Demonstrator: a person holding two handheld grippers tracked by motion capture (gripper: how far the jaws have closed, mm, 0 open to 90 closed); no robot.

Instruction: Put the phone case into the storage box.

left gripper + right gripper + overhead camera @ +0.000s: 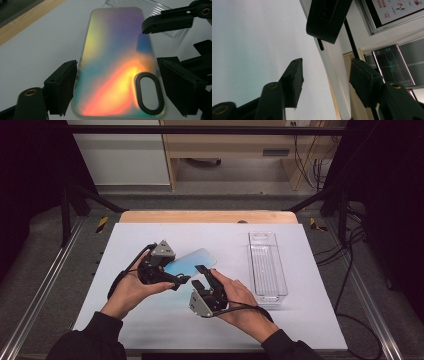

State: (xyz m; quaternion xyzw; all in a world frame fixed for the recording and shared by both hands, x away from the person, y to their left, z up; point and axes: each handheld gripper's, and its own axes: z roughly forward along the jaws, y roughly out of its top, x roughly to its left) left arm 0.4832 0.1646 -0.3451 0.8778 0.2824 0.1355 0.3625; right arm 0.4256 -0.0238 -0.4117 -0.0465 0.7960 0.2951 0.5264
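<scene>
White sheeting covers the table [150, 320], with a strip of bare wood along its far edge and dark framing on both sides. An empty clear plastic tray [267, 265] lies lengthwise on the right part of the sheet, well apart from the hands.

Near the middle, the left gripper [172, 279] holds an iridescent phone case [190, 261] above the sheet. In the left gripper view the case [112, 62] runs lengthwise away from the camera between the two black jaws, its long edges against the pads [65, 87] on either side, so the jaws pinch it across its width near the end that bears the oval camera opening [148, 93]. Its back shimmers yellow, blue, orange and red, and its far end points toward the tray [150, 7].

The right gripper [204, 279] reaches in from the right toward the case's long edge. The left gripper view shows one of its jaws lying over the right rim of the case, partway up its length. In the right gripper view the case's pale edge [334, 75] stands between the spread jaws, closer to the right-hand one; a gap shows on the left-hand side, so the pads [295, 82] are not yet pressing it from both sides.
</scene>
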